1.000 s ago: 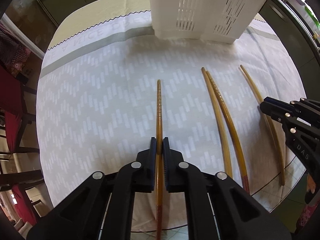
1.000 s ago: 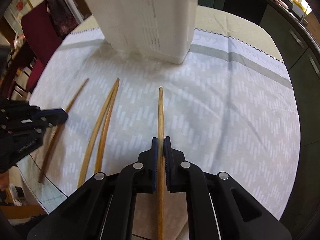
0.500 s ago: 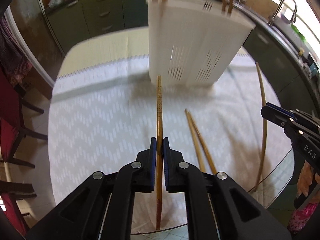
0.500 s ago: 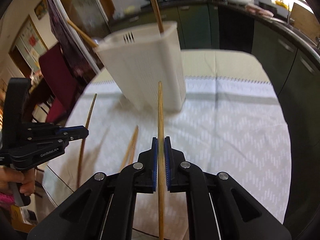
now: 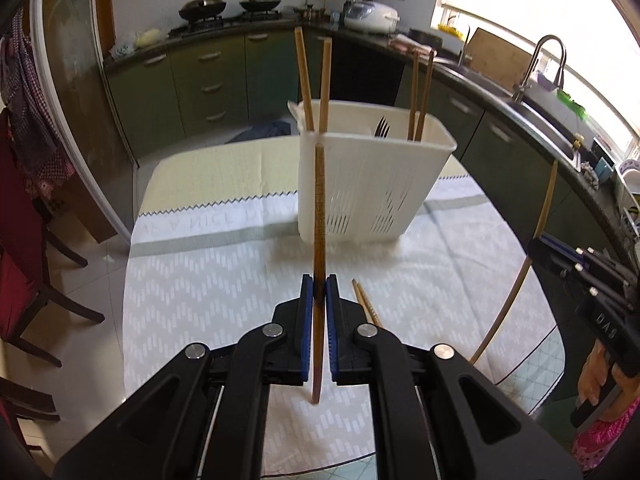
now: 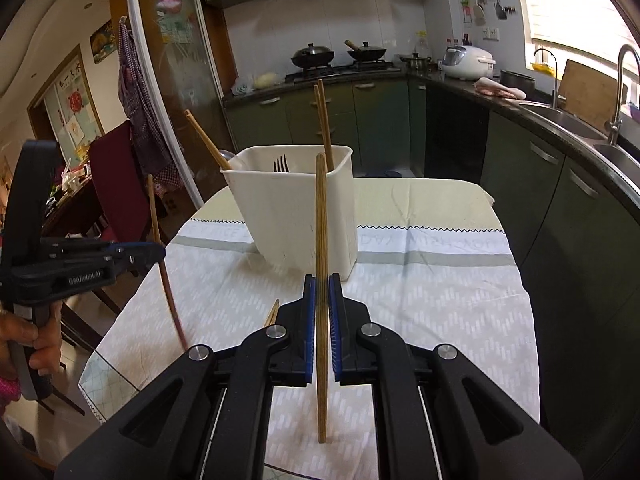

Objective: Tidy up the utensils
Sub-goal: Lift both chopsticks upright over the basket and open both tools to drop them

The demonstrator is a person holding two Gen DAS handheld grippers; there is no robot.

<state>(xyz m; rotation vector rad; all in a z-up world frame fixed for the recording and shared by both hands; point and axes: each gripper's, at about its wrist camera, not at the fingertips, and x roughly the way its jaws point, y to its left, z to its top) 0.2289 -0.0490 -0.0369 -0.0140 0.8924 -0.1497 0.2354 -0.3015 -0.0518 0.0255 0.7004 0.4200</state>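
Note:
My left gripper (image 5: 319,286) is shut on a dark wooden chopstick (image 5: 319,208) held upright above the table. My right gripper (image 6: 321,286) is shut on a lighter wooden chopstick (image 6: 321,216), also upright. A white slotted utensil holder (image 5: 372,184) stands on the cloth beyond both; it also shows in the right wrist view (image 6: 296,208). It holds several chopsticks (image 5: 316,80) and a fork (image 5: 382,126). Two more chopsticks (image 5: 366,300) lie on the cloth just right of my left gripper. The right gripper and its chopstick (image 5: 516,276) show at the right of the left wrist view.
The table carries a white patterned cloth (image 5: 208,292). Dark red chairs (image 5: 24,264) stand at its left. Green kitchen cabinets (image 6: 560,200), a counter with a sink (image 5: 536,104) and a stove with pans (image 6: 340,56) surround the far side.
Both grippers have lifted their chopsticks off the cloth and tilted them upright. The holder's open top and the kitchen behind it have come into view.

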